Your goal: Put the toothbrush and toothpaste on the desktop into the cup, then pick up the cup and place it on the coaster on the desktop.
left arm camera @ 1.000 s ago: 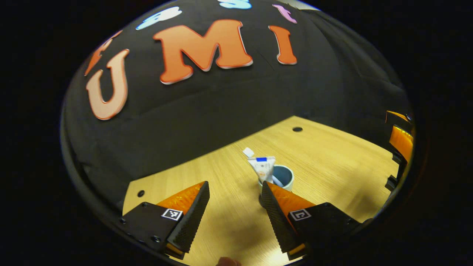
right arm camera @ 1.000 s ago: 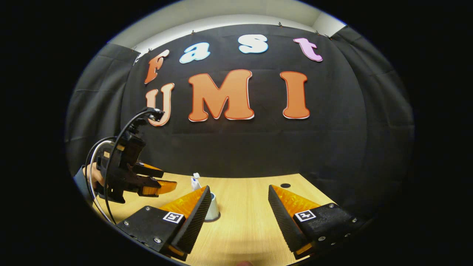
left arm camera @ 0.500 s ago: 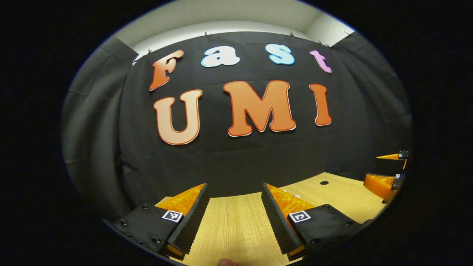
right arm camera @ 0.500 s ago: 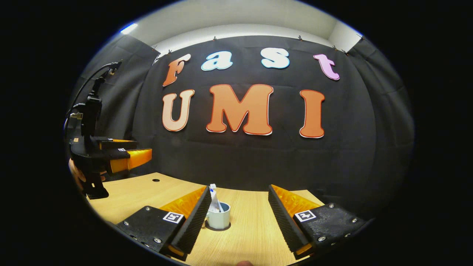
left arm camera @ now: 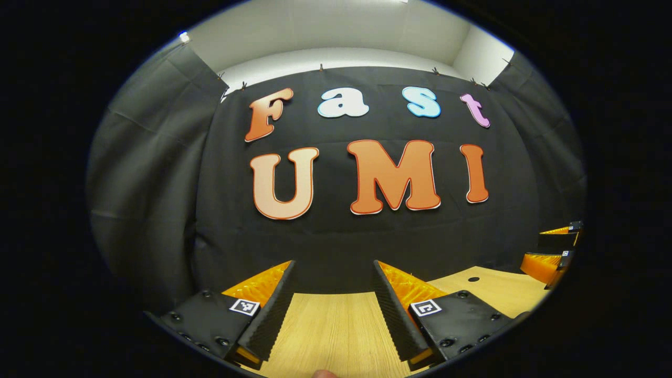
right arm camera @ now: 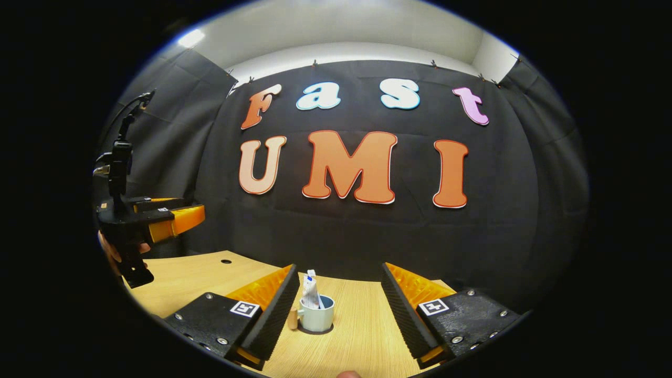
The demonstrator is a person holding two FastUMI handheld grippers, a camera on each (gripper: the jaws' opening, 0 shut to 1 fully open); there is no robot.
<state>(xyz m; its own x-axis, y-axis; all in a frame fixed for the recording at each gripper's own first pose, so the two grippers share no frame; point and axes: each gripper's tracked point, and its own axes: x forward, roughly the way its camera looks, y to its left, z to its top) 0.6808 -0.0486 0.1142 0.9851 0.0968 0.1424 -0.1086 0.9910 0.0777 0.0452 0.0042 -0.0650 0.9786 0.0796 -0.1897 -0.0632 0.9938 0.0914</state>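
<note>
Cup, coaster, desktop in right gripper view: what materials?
Cup: pale, smooth, softly glossy, thick rim, so likely glazed ceramic, possibly plastic. Coaster: thin dark disc under the cup, matte; material unclear. Desktop: light wood grain, even sheen, probably laminate or veneer.

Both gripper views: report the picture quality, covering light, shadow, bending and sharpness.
Left gripper view: even overhead light, straight wall edges bowed by the fisheye, desktop grain sharp. Right gripper view: a bright glare patch upper left, the cup crisp with a dark ring under its base, the far left gripper small and bent at the margin.
</note>
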